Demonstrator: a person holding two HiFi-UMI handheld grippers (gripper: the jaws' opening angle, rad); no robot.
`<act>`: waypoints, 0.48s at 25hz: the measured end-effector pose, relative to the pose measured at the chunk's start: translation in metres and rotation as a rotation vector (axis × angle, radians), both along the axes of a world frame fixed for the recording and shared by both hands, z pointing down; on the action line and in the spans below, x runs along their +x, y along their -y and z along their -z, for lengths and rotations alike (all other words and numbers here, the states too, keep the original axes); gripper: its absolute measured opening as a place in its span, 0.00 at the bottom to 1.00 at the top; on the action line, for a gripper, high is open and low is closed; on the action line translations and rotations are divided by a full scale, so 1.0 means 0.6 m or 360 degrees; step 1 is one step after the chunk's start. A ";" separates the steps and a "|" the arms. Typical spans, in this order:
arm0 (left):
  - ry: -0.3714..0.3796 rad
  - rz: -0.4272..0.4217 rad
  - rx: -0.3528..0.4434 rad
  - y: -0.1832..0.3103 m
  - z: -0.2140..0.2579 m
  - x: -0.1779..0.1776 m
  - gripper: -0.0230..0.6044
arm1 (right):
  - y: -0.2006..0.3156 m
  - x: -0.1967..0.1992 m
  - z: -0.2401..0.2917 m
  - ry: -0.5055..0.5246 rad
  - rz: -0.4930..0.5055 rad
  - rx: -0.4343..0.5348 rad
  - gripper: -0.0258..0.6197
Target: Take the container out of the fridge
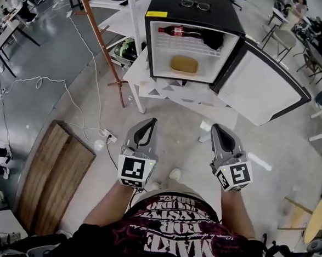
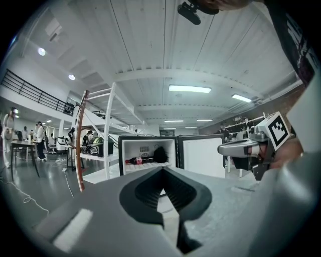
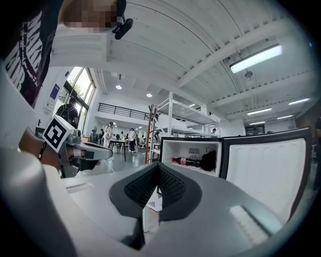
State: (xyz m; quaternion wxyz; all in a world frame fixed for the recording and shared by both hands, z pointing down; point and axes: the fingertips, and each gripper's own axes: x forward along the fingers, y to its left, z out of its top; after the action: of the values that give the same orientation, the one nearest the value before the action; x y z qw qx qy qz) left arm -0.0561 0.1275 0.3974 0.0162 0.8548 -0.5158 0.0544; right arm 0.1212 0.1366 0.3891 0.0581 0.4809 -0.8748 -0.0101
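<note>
A small black fridge stands on a low white table ahead, its door swung open to the right. On the lower level sits a tan container. A cola bottle lies on the upper shelf beside a black object. My left gripper and right gripper are held side by side, well short of the fridge, both shut and empty. In the left gripper view the jaws hide the fridge's lower level; the bottle shows. The right gripper view shows its jaws and the bottle.
Glasses lie on top of the fridge. A wooden ladder frame leans at the left. Wooden boards lie on the floor, with cables and a power strip near them. Chairs and tables stand at the right.
</note>
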 end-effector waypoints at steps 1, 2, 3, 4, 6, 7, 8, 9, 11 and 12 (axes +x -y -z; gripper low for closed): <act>0.0003 0.0011 0.0006 0.007 0.002 -0.003 0.04 | 0.007 -0.002 0.000 0.0002 0.0008 0.0004 0.08; 0.0004 0.0024 0.0014 0.014 0.005 -0.005 0.04 | 0.013 -0.003 0.001 0.0005 0.0017 0.0009 0.08; 0.0002 0.0038 0.0026 0.022 0.009 -0.006 0.04 | 0.020 -0.004 0.001 0.0009 0.0023 0.0012 0.08; 0.0000 0.0054 0.0036 0.029 0.012 -0.008 0.04 | 0.026 -0.003 0.001 0.0011 0.0029 0.0015 0.08; -0.0003 0.0077 0.0048 0.043 0.016 -0.008 0.04 | 0.039 -0.001 0.002 0.0014 0.0040 0.0022 0.08; -0.0004 0.0084 0.0057 0.048 0.018 -0.007 0.04 | 0.045 0.000 0.002 0.0017 0.0042 0.0021 0.08; -0.0004 0.0089 0.0068 0.054 0.021 -0.006 0.04 | 0.051 0.002 0.003 0.0021 0.0043 0.0017 0.08; -0.0001 0.0094 0.0077 0.059 0.023 -0.004 0.04 | 0.057 0.004 0.004 0.0026 0.0045 0.0016 0.08; 0.0015 0.0100 0.0095 0.070 0.027 0.002 0.04 | 0.069 0.006 0.007 0.0028 0.0061 0.0023 0.08; 0.0025 0.0101 0.0103 0.076 0.029 0.007 0.04 | 0.075 0.008 0.009 0.0028 0.0071 0.0028 0.08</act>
State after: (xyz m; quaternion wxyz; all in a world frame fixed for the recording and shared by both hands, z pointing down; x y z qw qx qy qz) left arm -0.0521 0.0820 0.3803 -0.0137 0.8377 -0.5442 0.0440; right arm 0.1259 0.0917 0.3838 0.0460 0.4618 -0.8857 -0.0148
